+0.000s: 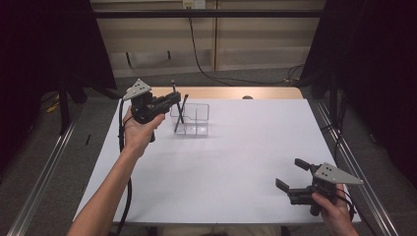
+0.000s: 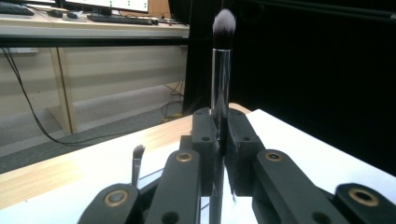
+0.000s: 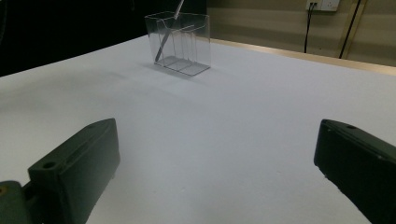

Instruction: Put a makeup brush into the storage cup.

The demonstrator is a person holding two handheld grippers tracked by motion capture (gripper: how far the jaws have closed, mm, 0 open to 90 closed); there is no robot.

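From above, your left claw (image 1: 173, 98) sits over the far left of the white tabletop (image 1: 236, 162), clamped tight on a makeup brush (image 1: 173, 88) whose long axis runs close to vertical, one end poking up above the jaws, just beside the clear organizer (image 1: 195, 119). A second brush (image 1: 181, 113) leans inside that organizer, its top tilted toward the right. Your right claw (image 1: 291, 176) rests low at the near right corner, well apart from all that, jaws spread wide with nothing between them. In the left gripper view the held brush (image 2: 220, 79) stands upright between the closed jaws, and here you can see its chrome ferrule and its soft bristle head, dark with pale tips, pointing up; the other brush's angled tip (image 2: 138, 151) shows lower left. Beyond lie a wooden edge, grey floor, a trailing cable and desks with keyboards. In the right gripper view the two jaws stand far apart over bare white tabletop, the organizer (image 3: 187, 44) far ahead with the thin brush (image 3: 167, 35) leaning in it, before a pale wall with a socket.
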